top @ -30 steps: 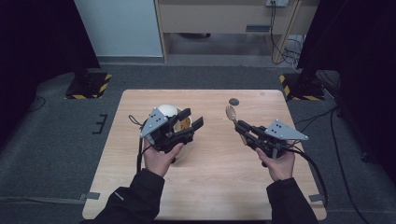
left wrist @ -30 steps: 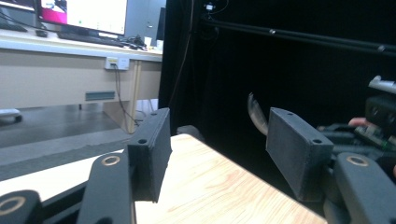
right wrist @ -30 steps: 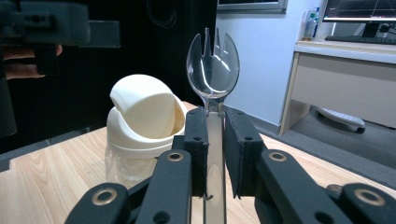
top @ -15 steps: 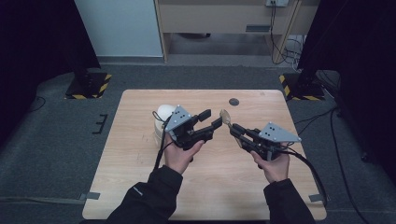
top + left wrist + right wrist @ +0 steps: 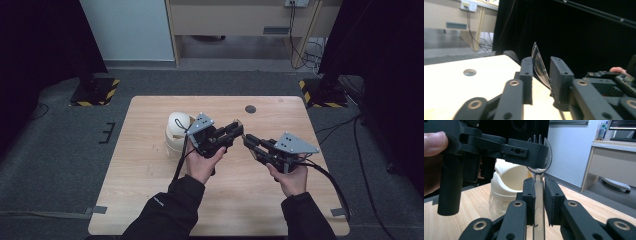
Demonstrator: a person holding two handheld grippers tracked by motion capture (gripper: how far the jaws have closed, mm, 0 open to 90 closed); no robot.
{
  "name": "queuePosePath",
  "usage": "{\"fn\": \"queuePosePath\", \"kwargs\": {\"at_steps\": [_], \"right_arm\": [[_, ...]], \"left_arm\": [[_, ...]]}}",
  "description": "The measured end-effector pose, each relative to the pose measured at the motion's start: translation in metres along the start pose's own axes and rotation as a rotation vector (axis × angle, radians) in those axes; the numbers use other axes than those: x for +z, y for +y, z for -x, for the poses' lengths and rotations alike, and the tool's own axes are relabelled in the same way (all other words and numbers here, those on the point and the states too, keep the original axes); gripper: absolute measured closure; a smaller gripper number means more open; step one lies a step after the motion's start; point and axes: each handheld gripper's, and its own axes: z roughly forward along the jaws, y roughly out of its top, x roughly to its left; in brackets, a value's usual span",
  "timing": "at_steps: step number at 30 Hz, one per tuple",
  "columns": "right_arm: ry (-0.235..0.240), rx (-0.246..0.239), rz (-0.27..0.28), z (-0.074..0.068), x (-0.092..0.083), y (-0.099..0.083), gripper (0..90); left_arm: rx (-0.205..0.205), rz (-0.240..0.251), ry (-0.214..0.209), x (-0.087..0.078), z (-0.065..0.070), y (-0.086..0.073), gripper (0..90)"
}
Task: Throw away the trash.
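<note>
both grippers meet at one clear spork (image 5: 539,152): handle in right gripper (image 5: 538,192).

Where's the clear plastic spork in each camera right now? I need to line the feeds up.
High view: the clear spork at centre, between the two grippers' tips.
Left gripper view: its head edge-on between the jaws.
Right gripper view: handle between the jaws, tines up.
Shared landmark: the cream container.
</note>
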Motion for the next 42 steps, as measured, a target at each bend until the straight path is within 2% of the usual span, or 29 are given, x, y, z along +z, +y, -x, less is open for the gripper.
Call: {"fn": "queuePosePath", "kwargs": {"at_steps": [4, 8, 13, 19, 22, 25, 30, 35, 38, 42], "right_arm": [[-0.001, -0.007, -0.004, 0.0, 0.0, 0.0, 79.9], [0.006, -0.008, 0.002, -0.002, 0.002, -0.001, 79.5], [0.002, 0.007, 0.011, 0.0, -0.003, 0.002, 74.9], [-0.046, 0.043, 0.01, 0.013, -0.013, -0.003, 68.0], [-0.076, 0.057, -0.023, 0.02, -0.016, -0.012, 65.0], [-0.106, 0.063, -0.07, 0.027, -0.018, -0.025, 60.0], [-0.192, 0.07, -0.164, 0.041, -0.02, -0.05, 45.1], [-0.259, 0.107, -0.254, 0.054, -0.02, -0.075, 36.1], [-0.279, 0.12, -0.304, 0.06, -0.02, -0.087, 34.8], [-0.301, 0.127, -0.344, 0.062, -0.017, -0.096, 31.9]], "left_arm": [[-0.03, 0.007, -0.039, 0.0, 0.0, 0.001, 81.7], [-0.013, 0.003, -0.045, -0.002, 0.0, 0.001, 84.4], [0.043, 0.033, 0.0, -0.011, -0.004, 0.005, 84.4], [0.107, 0.072, 0.062, -0.035, -0.015, 0.02, 84.4], [0.111, 0.096, 0.091, -0.047, -0.023, 0.028, 84.4], [0.135, 0.103, 0.121, -0.056, -0.028, 0.035, 84.3], [0.172, 0.111, 0.166, -0.067, -0.035, 0.045, 84.4], [0.192, 0.106, 0.202, -0.07, -0.043, 0.05, 84.4], [0.201, 0.095, 0.223, -0.069, -0.048, 0.05, 84.4], [0.216, 0.08, 0.246, -0.067, -0.055, 0.049, 84.4]]}}
